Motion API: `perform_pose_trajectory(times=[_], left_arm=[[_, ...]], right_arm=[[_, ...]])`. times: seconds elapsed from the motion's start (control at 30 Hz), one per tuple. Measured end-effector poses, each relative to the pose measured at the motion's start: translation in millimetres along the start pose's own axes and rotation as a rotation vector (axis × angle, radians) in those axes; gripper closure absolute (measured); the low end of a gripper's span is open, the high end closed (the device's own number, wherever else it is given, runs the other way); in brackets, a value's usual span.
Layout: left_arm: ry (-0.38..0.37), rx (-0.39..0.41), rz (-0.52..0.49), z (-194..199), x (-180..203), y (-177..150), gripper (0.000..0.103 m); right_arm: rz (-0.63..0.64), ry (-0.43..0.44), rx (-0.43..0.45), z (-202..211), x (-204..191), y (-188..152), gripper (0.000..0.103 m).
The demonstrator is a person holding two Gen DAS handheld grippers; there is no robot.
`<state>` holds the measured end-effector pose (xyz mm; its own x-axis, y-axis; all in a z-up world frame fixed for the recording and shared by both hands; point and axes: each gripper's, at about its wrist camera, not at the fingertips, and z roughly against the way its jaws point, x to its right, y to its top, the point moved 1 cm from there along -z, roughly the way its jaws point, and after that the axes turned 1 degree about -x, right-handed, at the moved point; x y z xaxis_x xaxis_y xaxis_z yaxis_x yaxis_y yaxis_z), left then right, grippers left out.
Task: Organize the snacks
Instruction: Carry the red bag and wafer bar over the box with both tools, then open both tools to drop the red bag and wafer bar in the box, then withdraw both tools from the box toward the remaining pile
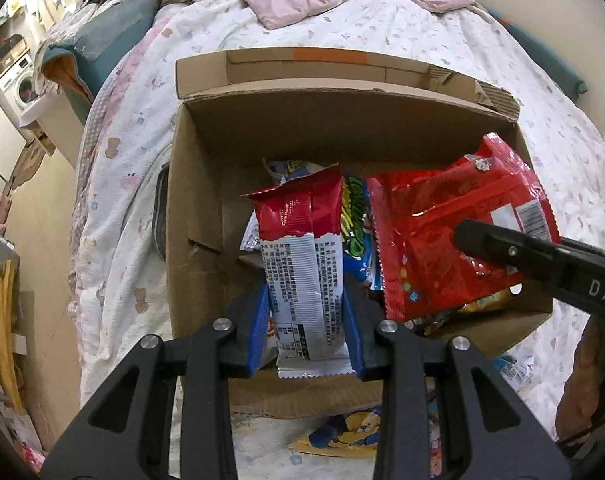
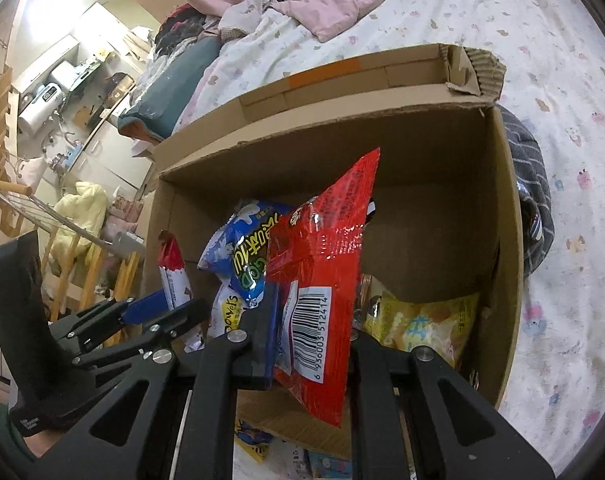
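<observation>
Both jaws pinching packets: left gripper red-white packet, right gripper red bag, box floor hidden.

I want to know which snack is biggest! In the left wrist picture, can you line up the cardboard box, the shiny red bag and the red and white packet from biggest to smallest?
1. Cardboard box: clearly biggest.
2. Shiny red bag.
3. Red and white packet.

The bag looks wider than the packet, but the packet sits nearer the camera, so their true order is unsure.
</observation>
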<state>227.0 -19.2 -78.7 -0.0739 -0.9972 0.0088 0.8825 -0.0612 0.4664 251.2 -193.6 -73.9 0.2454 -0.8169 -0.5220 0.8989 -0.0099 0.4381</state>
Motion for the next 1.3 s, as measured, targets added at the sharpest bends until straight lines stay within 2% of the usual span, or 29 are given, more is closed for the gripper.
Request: perform_pose_trajectory(times=[0.27, 0.5, 0.63, 0.73, 0.8, 0.97, 1.0, 1.03, 1.07, 1.13, 1.2, 1.3], left_arm=[[-0.006, -0.006, 0.0, -0.1, 0.0, -0.2, 0.073], [-0.007, 0.029, -0.018, 9.2, 2.0, 1.7, 0.072], [0.003, 0.055, -0.016, 15.2, 0.7, 2.7, 0.051], [-0.016, 0.071, -0.015, 19.2, 0.0, 3.6, 0.033], [-0.032, 0.079, -0.022, 21.7, 1.3, 4.1, 0.033], [-0.016, 0.104, -0.032, 26.7, 3.9, 5.2, 0.033], [-0.017, 0.102, -0.031, 26.3, 3.5, 5.0, 0.033], [-0.016, 0.096, -0.028, 25.2, 2.8, 4.8, 0.033], [-0.018, 0.093, -0.026, 24.9, 2.7, 4.3, 0.033], [-0.025, 0.087, -0.023, 24.4, 2.4, 3.4, 0.033], [-0.024, 0.091, -0.022, 25.4, 2.7, 2.8, 0.033], [-0.02, 0.097, -0.023, 27.2, 2.7, 2.2, 0.033]], right_arm=[[0.026, -0.032, 0.004, 2.1, -3.9, -0.4, 0.085], [0.026, -0.004, 0.049, 15.1, -1.9, 3.3, 0.085], [0.029, 0.003, 0.087, 23.0, -1.9, 5.0, 0.085], [0.033, -0.005, 0.099, 26.5, -1.0, 6.4, 0.085], [0.037, -0.011, 0.115, 29.5, -0.9, 7.6, 0.085], [0.053, -0.039, 0.149, 36.7, -2.0, 9.0, 0.083], [0.057, -0.06, 0.156, 38.2, -1.8, 9.1, 0.08], [0.059, -0.078, 0.16, 39.2, -1.5, 9.9, 0.062], [0.056, -0.086, 0.169, 41.3, -1.1, 10.4, 0.029], [0.043, -0.083, 0.255, 54.8, -0.3, 9.0, 0.01], [0.037, -0.094, 0.305, 65.4, -0.4, 10.5, 0.009], [0.036, -0.085, 0.301, 68.5, -0.6, 11.3, 0.009]])
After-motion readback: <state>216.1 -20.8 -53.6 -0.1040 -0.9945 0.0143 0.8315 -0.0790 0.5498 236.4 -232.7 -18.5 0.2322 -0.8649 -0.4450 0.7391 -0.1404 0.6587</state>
